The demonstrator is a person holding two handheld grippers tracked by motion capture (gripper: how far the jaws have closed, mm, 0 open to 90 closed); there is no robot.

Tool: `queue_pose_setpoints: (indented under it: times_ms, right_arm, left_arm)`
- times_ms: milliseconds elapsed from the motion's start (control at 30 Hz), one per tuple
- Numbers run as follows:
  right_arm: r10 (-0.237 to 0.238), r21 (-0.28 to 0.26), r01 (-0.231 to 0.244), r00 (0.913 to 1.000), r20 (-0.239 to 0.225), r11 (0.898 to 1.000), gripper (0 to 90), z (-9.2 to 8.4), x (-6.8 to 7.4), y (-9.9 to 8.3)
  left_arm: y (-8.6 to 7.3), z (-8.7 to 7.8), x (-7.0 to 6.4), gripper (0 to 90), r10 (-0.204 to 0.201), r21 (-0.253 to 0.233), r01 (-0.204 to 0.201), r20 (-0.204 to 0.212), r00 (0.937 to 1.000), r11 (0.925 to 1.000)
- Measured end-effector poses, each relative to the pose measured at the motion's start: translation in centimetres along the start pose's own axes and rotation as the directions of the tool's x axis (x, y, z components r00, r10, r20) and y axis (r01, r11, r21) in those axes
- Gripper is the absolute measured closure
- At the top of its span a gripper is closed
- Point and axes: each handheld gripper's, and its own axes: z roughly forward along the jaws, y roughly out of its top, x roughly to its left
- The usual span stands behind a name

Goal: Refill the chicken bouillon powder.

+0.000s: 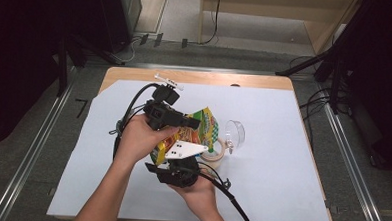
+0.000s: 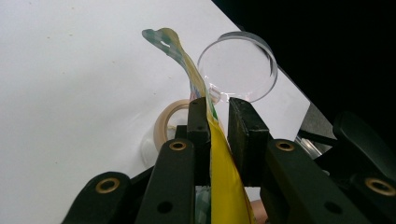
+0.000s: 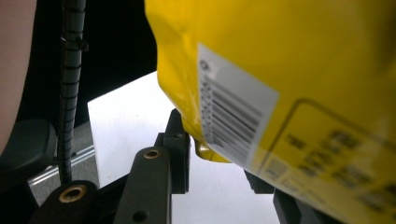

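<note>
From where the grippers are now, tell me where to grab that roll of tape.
Take the tape roll across its wall, one jaw inside the open core, coming from above. It seems to lie flat on the white sheet, ring upward, with the clear cup close beside.

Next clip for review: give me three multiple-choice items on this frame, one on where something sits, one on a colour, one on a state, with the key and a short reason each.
1. Where does the tape roll lie?
A. on the white sheet beside the clear cup
B. on the floor
C. inside the cup

2. What is the main colour of the snack bag?
A. blue
B. yellow
C. black

3. How does the clear cup rest?
A. upright
B. upside down on the roll
C. on its side

Key: 1 A, the roll sits on the sheet next to the cup. 2 B, the right gripper view shows yellow film with a barcode. 3 C, its round mouth faces the left gripper, whose jaws have the bag between them.
</note>
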Motion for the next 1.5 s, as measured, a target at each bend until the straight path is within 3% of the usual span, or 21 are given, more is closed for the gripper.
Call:
queue_pose_setpoints:
  times_ms: [133,267,1167,1500]
  right_arm:
    - [0.0,-0.005,0.0,1.0,0.007,1.0,68.0,-0.1,0.2,0.0]
    - [-0.048,0.003,0.048,0.9978,0.046,0.999,68.0,-0.2,0.7,0.1]
    - [-0.057,0.014,0.056,0.9972,0.047,0.998,68.0,-0.2,1.2,0.8]
    - [-0.038,0.017,0.038,0.9985,0.039,0.999,68.1,0.0,1.1,0.7]
  left_arm:
    - [0.0,0.0,0.1,79.1,-0.001,0.0,0.001,-0.006,1.0,1.0]
    - [0.0,-0.1,0.2,78.8,-0.004,0.002,0.005,-0.01,0.9999,1.0]
    - [-0.1,-0.8,0.4,78.2,-0.012,-0.022,0.012,-0.005,0.9999,0.9997]
    - [-0.1,-0.6,0.6,78.2,-0.019,-0.014,0.019,-0.006,0.9998,0.9997]
